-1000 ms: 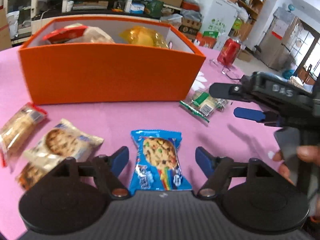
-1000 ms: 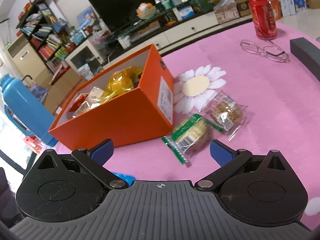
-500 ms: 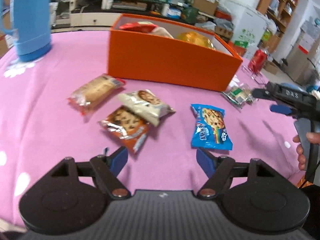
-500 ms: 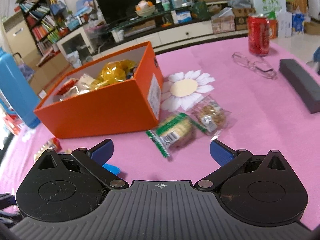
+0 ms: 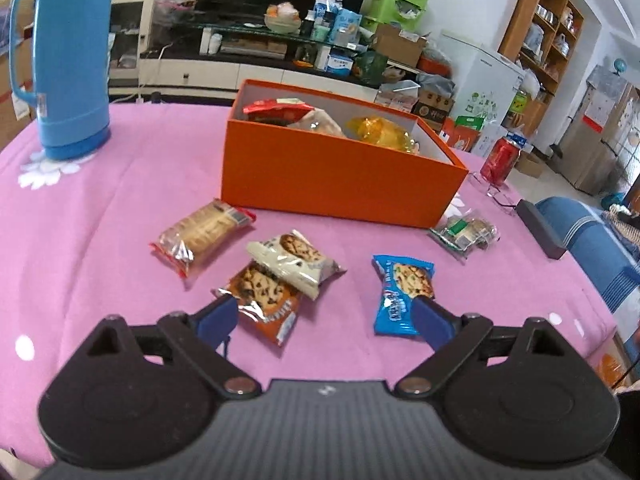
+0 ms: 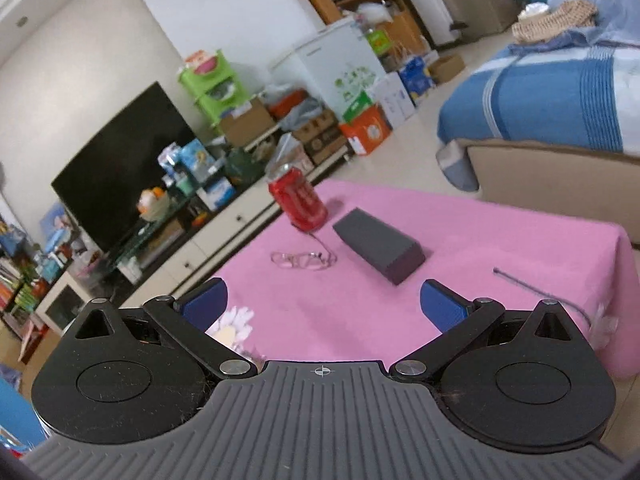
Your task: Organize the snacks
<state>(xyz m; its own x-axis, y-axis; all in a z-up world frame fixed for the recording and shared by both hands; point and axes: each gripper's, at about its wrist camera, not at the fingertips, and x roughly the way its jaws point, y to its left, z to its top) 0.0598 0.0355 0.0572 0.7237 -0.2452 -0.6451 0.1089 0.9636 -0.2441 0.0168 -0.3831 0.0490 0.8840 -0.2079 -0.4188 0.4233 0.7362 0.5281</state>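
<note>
Near the orange box, five snack packets lie on the pink tablecloth. The left gripper is spreading, pinching nothing; the right gripper is spread and empty near one red can.

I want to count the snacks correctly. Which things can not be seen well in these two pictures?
- Orange box, left wrist view: its near wall hides the lower contents.
- Orange cookie pack, same view: the white cookie pack and a finger of the left tool cover parts of it.
- Clear packets beside the box: too small to count.
- Right wrist view: no snacks appear; only the red can, glasses and dark case.
</note>
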